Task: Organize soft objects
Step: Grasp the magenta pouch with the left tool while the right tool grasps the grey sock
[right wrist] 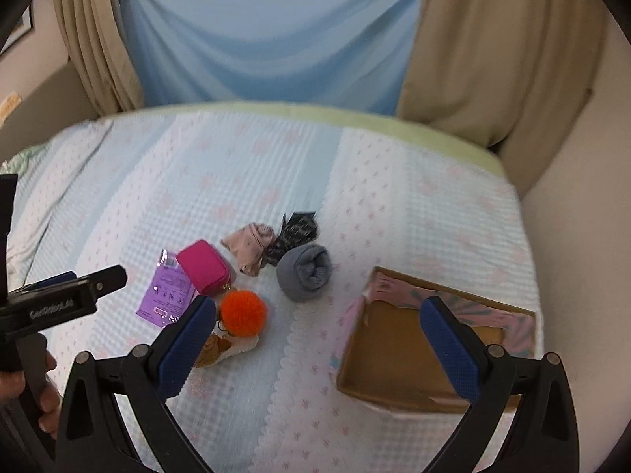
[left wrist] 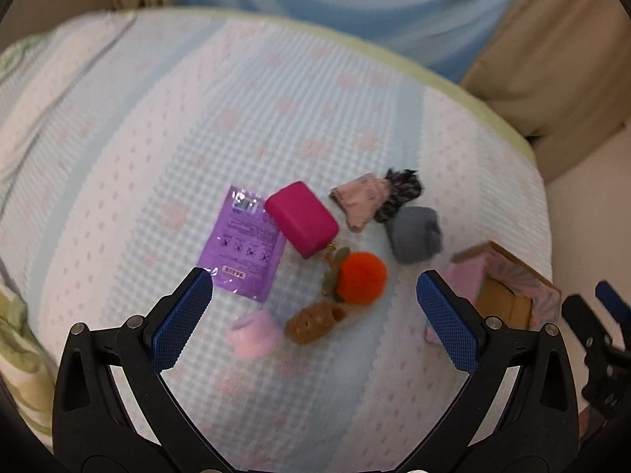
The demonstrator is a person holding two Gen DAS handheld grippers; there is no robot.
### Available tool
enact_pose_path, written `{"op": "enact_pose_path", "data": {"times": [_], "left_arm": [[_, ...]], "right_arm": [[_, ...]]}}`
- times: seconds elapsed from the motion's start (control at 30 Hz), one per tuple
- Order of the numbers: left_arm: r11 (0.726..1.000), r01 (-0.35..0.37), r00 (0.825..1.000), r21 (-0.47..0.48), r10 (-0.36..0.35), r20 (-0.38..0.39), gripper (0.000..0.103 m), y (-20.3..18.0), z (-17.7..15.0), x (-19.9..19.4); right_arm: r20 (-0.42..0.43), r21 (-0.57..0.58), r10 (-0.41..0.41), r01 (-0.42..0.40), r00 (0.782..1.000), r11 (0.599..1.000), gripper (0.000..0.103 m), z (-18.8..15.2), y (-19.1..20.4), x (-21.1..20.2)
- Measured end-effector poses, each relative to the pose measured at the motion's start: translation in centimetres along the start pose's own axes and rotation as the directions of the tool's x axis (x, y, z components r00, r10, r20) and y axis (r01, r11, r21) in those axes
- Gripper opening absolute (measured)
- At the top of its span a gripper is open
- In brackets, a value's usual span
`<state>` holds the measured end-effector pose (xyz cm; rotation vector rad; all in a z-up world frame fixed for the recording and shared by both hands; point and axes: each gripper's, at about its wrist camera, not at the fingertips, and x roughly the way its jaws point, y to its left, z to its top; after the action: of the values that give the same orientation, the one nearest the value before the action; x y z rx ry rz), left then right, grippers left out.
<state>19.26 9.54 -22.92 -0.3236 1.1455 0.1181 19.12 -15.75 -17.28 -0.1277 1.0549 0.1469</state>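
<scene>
Soft things lie clustered on the bed: a magenta pouch, an orange pom-pom, a rolled grey sock, a pink sock beside a dark patterned sock, a brown knitted piece, a pale pink fluffy item and a purple packet. My left gripper is open and empty above the cluster. My right gripper is open and empty, between the cluster and an open cardboard box.
The bed has a light blue and white checked cover with a green edge. Curtains and a blue drape hang behind it. The bed's right edge drops off beside the box. The left gripper body shows at the left of the right wrist view.
</scene>
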Motion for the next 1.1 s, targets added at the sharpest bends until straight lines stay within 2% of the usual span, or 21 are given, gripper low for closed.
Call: {"op": "enact_pose_path", "data": {"times": [0.2,0.4,0.5,0.7,0.9,0.97,1.03,1.07,1.1], "left_arm": [[0.994,-0.022,0.994,-0.103,0.011,-0.109,0.102,1.0,3.2,9.5],[0.982,-0.081,0.981,-0.170,0.049,-0.188,0.102,1.4,4.6,17.0],[0.972,-0.092,0.977,-0.214,0.048,-0.206,0.102,1.9,5.0,20.0],[0.958,-0.161,0.962,-0.236,0.099,-0.255,0.102,2.3,5.4,24.9],[0.948,-0.203,0.949,-0.245,0.129,-0.287,0.102,2.1,5.5,28.3],[0.943,-0.204,0.945,-0.263,0.120,-0.303,0.101,2.2,5.3,29.4],[0.941,-0.221,0.939,-0.256,0.134,-0.316,0.099,2.1,5.0,30.4],[0.942,-0.230,0.935,-0.245,0.145,-0.322,0.094,2.0,4.9,30.8],[0.942,-0.238,0.934,-0.235,0.156,-0.322,0.090,1.9,4.9,31.1]], "right_arm": [[-0.105,-0.124,-0.038,0.025,0.994,0.992,0.103,2.6,1.4,8.6],[-0.206,-0.190,-0.009,-0.031,0.978,0.981,0.103,3.6,2.2,16.4],[-0.257,-0.201,-0.003,-0.051,0.966,0.978,0.103,3.8,2.3,20.2],[-0.343,-0.239,-0.029,-0.058,0.939,0.969,0.103,3.6,1.9,26.0],[-0.396,-0.263,-0.077,-0.033,0.915,0.964,0.102,2.8,2.1,29.0],[-0.422,-0.231,-0.057,-0.046,0.905,0.972,0.102,2.6,1.9,29.9],[-0.446,-0.199,-0.032,-0.064,0.895,0.978,0.100,2.4,1.8,30.7],[-0.458,-0.189,-0.019,-0.076,0.889,0.979,0.095,2.3,1.9,31.0],[-0.475,-0.176,-0.001,-0.094,0.880,0.980,0.082,2.2,2.0,31.4]]}}
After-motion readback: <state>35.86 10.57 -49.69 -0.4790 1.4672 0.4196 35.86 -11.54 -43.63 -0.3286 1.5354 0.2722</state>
